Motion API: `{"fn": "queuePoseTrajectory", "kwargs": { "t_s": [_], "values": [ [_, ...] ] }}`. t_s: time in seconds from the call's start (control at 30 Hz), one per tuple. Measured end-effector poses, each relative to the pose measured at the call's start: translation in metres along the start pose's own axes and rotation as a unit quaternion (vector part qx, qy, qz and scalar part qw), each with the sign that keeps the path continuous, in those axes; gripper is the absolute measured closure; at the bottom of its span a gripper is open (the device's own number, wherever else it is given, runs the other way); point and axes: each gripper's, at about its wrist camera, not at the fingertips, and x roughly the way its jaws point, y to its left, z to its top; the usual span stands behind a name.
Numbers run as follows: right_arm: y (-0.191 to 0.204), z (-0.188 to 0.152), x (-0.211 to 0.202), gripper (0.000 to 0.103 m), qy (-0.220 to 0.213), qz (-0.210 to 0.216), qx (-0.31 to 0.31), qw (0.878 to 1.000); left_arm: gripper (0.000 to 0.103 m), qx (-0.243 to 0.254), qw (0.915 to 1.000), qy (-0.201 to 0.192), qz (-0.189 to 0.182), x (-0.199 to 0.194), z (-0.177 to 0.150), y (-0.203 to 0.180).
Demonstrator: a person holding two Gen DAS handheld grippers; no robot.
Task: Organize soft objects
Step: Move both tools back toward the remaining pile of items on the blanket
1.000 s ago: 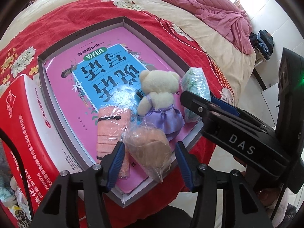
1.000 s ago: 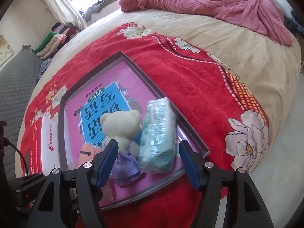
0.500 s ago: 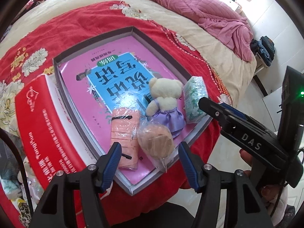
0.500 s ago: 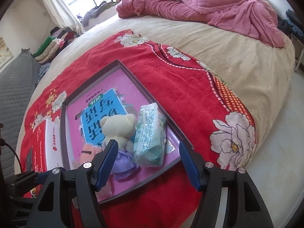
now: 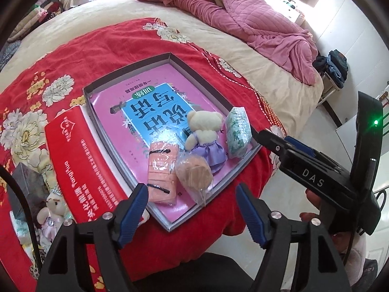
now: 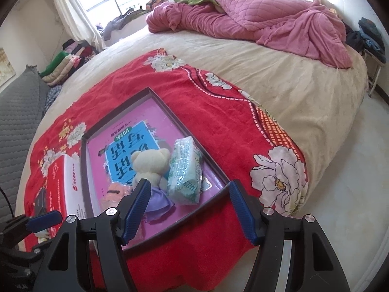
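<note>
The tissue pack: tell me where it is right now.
The tissue pack lies in the tray, at its right edge in the left wrist view, just right of the teddy bear.

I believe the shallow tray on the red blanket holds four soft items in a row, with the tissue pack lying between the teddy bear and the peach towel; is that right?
Not quite: the tissue pack lies at the end of the row in the tray, on the far side of the teddy bear from the peach towel. What sits between bear and towel is the bagged round puff. The left wrist view shows this.
</note>
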Motion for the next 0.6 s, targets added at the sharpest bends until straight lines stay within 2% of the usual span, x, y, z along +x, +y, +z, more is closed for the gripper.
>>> {"fn": "queuePoseTrajectory", "kwargs": {
  "t_s": [0.27,0.37,0.47,0.6],
  "values": [
    [0.013,-0.001,-0.019,0.034,-0.015,0.001,-0.011,1.0,0.028,-0.001,0.9998,-0.014,0.013,-0.02,-0.012,0.003],
    [0.02,-0.002,-0.025,0.034,-0.021,-0.002,-0.02,1.0,0.024,-0.003,0.9997,-0.019,0.017,-0.026,-0.015,0.005],
    [0.027,-0.001,-0.031,0.027,-0.027,-0.002,-0.029,0.999,0.02,-0.006,0.9995,-0.023,0.022,-0.033,-0.018,0.009],
    [0.038,-0.002,-0.04,0.027,-0.036,-0.007,-0.047,0.998,0.02,-0.013,0.9992,-0.028,0.023,-0.04,-0.022,0.015]
  ]
}}
